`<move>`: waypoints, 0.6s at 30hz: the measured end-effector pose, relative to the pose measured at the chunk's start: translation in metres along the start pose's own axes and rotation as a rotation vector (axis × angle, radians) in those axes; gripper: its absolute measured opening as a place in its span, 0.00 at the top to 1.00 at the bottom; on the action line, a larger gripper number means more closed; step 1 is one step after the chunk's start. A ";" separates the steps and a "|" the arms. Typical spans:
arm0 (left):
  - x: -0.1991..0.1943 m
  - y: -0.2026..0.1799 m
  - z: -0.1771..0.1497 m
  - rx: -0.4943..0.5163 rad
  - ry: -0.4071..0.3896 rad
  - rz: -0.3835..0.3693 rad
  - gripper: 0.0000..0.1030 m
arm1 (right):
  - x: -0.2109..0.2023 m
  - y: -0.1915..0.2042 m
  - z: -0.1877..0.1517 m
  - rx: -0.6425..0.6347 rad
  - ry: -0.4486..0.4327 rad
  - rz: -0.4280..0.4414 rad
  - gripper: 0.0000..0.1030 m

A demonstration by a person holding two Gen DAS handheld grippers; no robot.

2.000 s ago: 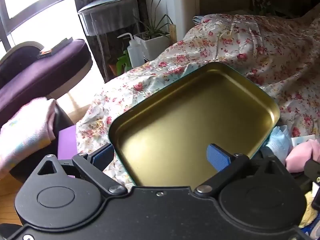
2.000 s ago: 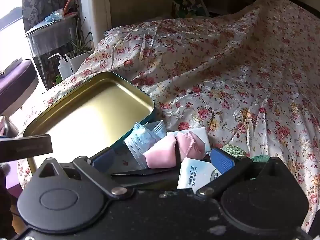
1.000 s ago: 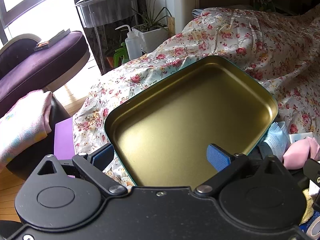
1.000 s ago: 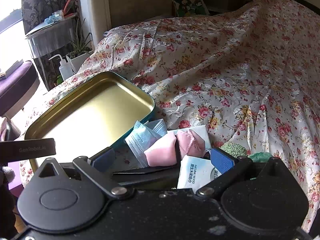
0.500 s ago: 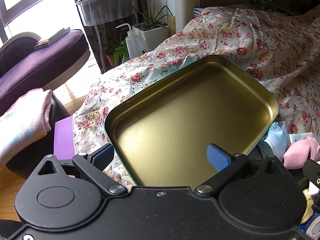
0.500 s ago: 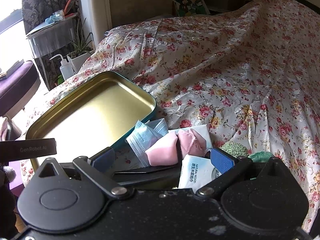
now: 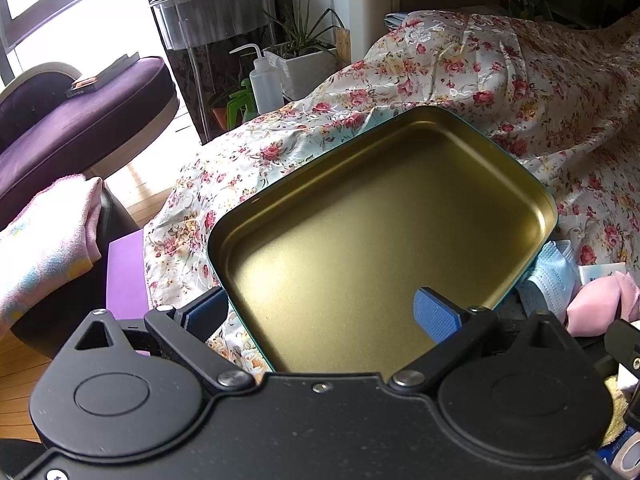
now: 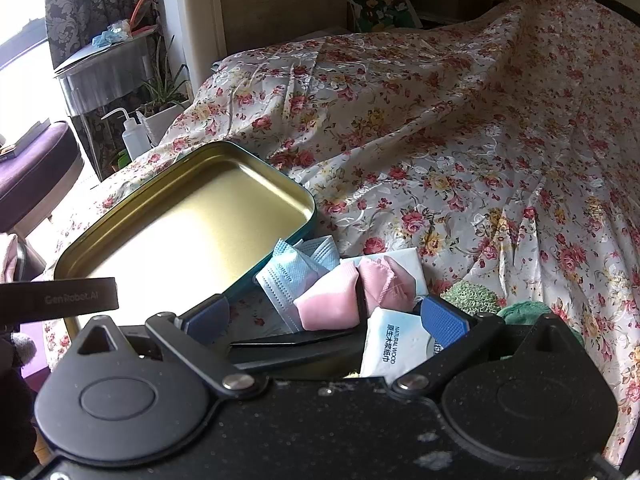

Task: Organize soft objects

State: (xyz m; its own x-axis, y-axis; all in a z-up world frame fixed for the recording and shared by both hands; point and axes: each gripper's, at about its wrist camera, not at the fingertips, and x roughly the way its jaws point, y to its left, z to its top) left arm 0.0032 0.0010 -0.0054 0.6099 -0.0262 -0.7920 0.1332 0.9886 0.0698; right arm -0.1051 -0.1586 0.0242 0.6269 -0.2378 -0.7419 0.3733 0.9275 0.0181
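An empty gold tin tray (image 7: 536, 196) with a teal rim lies on the floral bedspread; it also shows in the right wrist view (image 8: 308, 200). My left gripper (image 7: 320, 312) is open over the tray's near edge, holding nothing. My right gripper (image 8: 326, 316) is open above a heap of soft things right of the tray: a blue face mask (image 8: 288, 276), a pink pouch (image 8: 332, 300), a white tissue pack (image 8: 396, 352) and green cloths (image 8: 472, 296). The mask (image 7: 548, 276) and pouch (image 7: 596, 304) show at the left wrist view's right edge.
The floral bedspread (image 8: 460, 152) covers the bed. Left of the bed are a purple chair (image 7: 80, 128), a folded pink towel (image 7: 44, 248), a purple block (image 7: 124, 276), a squeeze bottle (image 7: 264, 84), a potted plant (image 7: 304, 56) and a clear side table (image 7: 216, 12).
Both views have shifted only slightly over the last second; the tray sits a little lower and nearer in the left wrist view. Both grippers stay open and empty.
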 end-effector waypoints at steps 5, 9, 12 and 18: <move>0.001 0.000 0.000 -0.001 0.001 -0.005 0.06 | -0.001 -0.002 0.001 0.004 0.001 0.009 0.00; -0.001 -0.004 0.001 -0.007 -0.012 -0.024 0.06 | -0.005 -0.006 0.003 0.018 -0.011 0.014 0.00; -0.004 -0.010 0.002 0.007 -0.031 -0.045 0.12 | -0.012 -0.019 0.010 0.041 -0.044 -0.010 0.00; -0.016 -0.034 -0.002 0.095 -0.046 -0.149 0.15 | -0.034 -0.078 0.024 0.177 -0.111 -0.089 0.00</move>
State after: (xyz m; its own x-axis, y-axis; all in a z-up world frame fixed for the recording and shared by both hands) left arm -0.0128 -0.0319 0.0036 0.6125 -0.1801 -0.7697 0.2963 0.9550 0.0123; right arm -0.1390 -0.2297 0.0637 0.6538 -0.3559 -0.6678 0.5387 0.8386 0.0805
